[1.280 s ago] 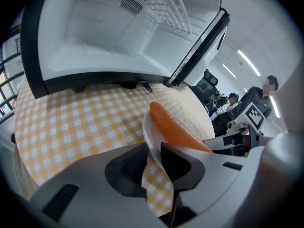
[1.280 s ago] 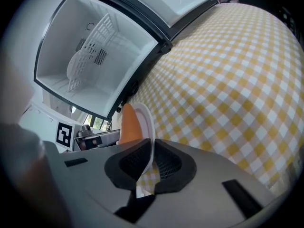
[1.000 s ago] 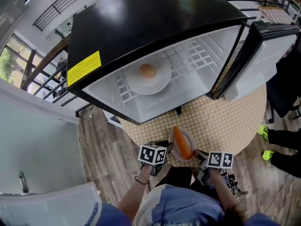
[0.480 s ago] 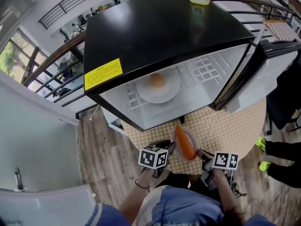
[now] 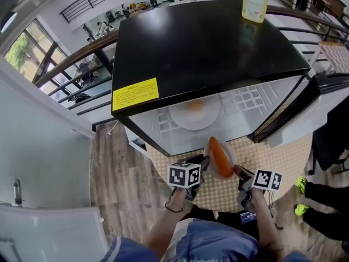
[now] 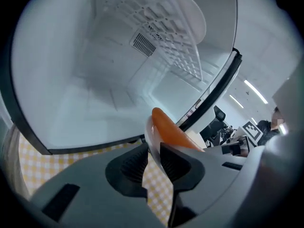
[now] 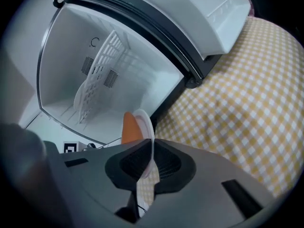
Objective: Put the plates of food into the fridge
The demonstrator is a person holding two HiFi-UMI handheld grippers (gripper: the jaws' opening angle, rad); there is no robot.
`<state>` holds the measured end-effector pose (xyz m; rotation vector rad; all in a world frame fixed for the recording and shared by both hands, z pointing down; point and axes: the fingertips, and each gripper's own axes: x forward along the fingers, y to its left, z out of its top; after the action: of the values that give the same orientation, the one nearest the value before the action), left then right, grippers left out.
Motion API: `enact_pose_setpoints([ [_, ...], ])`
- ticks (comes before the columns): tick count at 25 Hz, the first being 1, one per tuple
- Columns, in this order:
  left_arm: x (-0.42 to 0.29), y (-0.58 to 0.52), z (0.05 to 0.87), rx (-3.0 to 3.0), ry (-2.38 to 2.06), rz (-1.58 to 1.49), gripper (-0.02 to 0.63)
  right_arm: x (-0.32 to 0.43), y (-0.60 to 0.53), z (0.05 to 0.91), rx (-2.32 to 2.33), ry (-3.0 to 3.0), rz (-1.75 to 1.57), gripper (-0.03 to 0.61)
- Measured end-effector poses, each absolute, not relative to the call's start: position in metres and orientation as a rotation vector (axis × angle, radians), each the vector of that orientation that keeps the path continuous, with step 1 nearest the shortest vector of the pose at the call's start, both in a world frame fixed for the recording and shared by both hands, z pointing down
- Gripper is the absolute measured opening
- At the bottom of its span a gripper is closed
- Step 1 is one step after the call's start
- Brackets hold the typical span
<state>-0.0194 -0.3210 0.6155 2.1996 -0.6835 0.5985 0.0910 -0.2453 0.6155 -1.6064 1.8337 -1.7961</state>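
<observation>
A white plate [image 5: 224,158] carrying an orange carrot [image 5: 219,156] hangs tilted just in front of the open fridge [image 5: 207,42]. My left gripper [image 5: 203,165] grips the plate's left rim and its jaws are closing on it. My right gripper [image 5: 240,172] is shut on the right rim. The left gripper view shows my left gripper [image 6: 153,151] with the plate [image 6: 151,132] and carrot [image 6: 171,129] between its pads. In the right gripper view, my right gripper [image 7: 151,158] pinches the plate [image 7: 145,122]. A second plate [image 5: 195,113] with round food sits on the fridge's wire shelf [image 5: 242,98].
The fridge door [image 5: 322,108] stands open at the right. A yellow-checked tablecloth [image 5: 245,146] lies under the fridge. A bottle [image 5: 255,1] stands on the fridge's black top. A person's green shoes [image 5: 301,184] are at the right; wood floor at the left.
Both grippers have carried the plate with the carrot up and closer to the fridge opening. The head view has shifted, so the fridge top fills more of the picture.
</observation>
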Motion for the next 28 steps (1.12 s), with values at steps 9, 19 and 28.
enact_pose_setpoints([
  [9,0.002,-0.380,0.619,2.145,-0.849,0.570,0.091,0.110,-0.304,0.609,-1.574,1.894,-1.787,0.029],
  [19,0.012,-0.426,0.627,2.129,-0.896,0.715,0.091,0.116,-0.343,0.621,-1.536,1.771,-1.824,0.029],
  [28,0.008,-0.432,0.615,2.386,-1.122,0.838,0.091,0.113,-0.358,0.627,-1.624,1.588,-1.762,0.029],
])
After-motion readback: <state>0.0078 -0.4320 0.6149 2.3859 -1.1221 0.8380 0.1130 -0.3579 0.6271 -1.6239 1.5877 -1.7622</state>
